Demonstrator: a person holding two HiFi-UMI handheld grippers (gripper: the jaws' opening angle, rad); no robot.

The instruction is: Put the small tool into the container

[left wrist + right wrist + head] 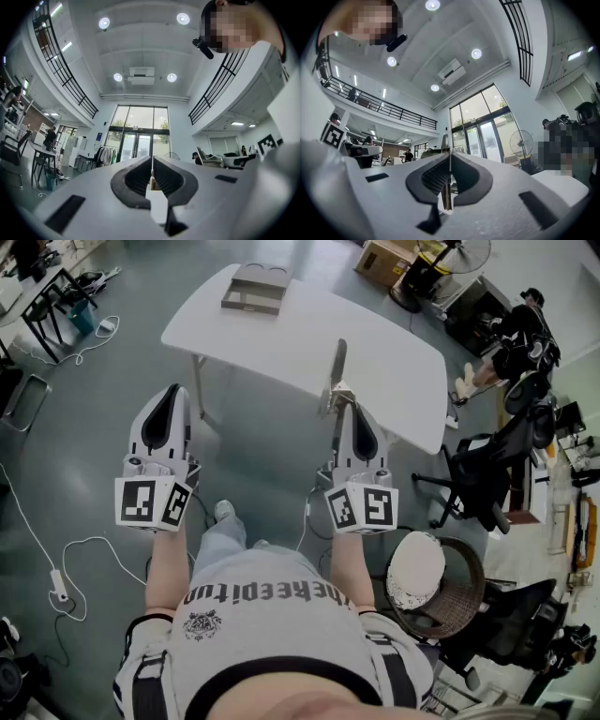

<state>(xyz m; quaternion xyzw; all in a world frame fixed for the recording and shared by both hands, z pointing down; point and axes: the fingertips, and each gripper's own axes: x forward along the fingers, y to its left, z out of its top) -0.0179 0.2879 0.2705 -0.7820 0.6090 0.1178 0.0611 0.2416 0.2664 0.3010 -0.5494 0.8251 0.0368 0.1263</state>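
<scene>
Right tongs (343, 407) clamped on the small tool (336, 371), held in the air short of the table (394, 371). Left tongs (172, 392) closed, empty. Container (256, 289) sits at the table's far edge. I'd step in and release low over it.

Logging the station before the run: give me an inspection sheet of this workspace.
Surface: white table, holding only the container.
Job's things: tool in right gripper; container near table's far edge.
Clutter: nothing seen.
Grippers: left gripper shut, empty; right gripper shut on tool.
Cables: white cable on the floor, left.
Surroundings: office chair, stool, cardboard box.
</scene>
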